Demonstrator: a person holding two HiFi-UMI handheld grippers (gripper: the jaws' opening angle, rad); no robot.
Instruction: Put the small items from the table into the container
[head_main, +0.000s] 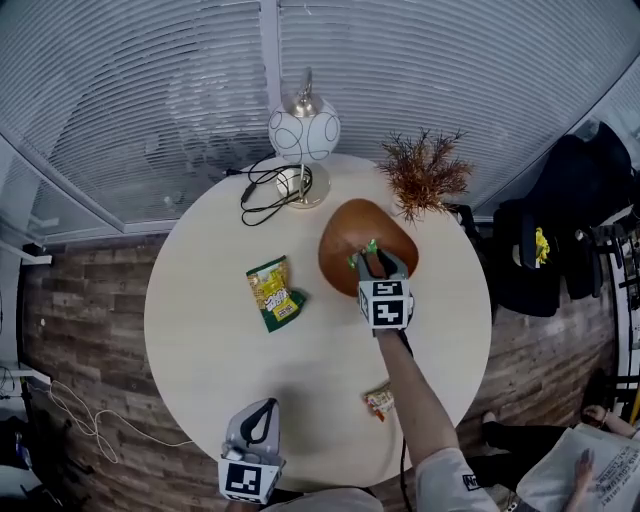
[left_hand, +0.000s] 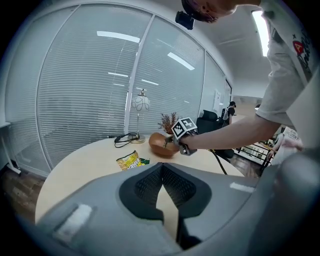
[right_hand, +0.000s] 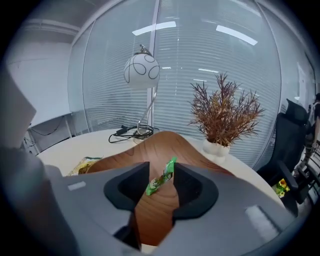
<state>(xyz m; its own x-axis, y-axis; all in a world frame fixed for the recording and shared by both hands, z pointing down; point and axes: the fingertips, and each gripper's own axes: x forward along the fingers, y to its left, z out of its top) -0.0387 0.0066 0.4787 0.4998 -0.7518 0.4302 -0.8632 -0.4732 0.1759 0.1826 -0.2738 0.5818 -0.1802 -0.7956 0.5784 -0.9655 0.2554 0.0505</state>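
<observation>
- Presently, the right gripper (head_main: 368, 256) is held over the wooden bowl (head_main: 340, 225), with its jaws parted.
- Green packet (right_hand: 161, 178): a thin item, seen slanted between the right gripper's jaws and above the bowl's inside. Bare wood is seen on either side of it, and it is not squeezed by the pads.
- Left gripper (left_hand: 162, 166): held low at the near edge of the round table (head_main: 220, 350). Its jaw tips are pressed together and nothing is caught between them.
- Yellow snack bag (head_main: 273, 293): laid flat on the table, ahead of the left gripper and to the left of the right gripper. It is near the bowl but apart from it.
- Small red packet (head_main: 379, 402): laid on the table behind the right gripper, just beside the forearm and to the right of the left gripper.
- Globe lamp (head_main: 303, 130) with a black cable (head_main: 262, 190): placed beyond the bowl, ahead and to the left of the right gripper.
- Dried plant (head_main: 425, 175): placed ahead and to the right of the right gripper, close by the bowl's far rim.
</observation>
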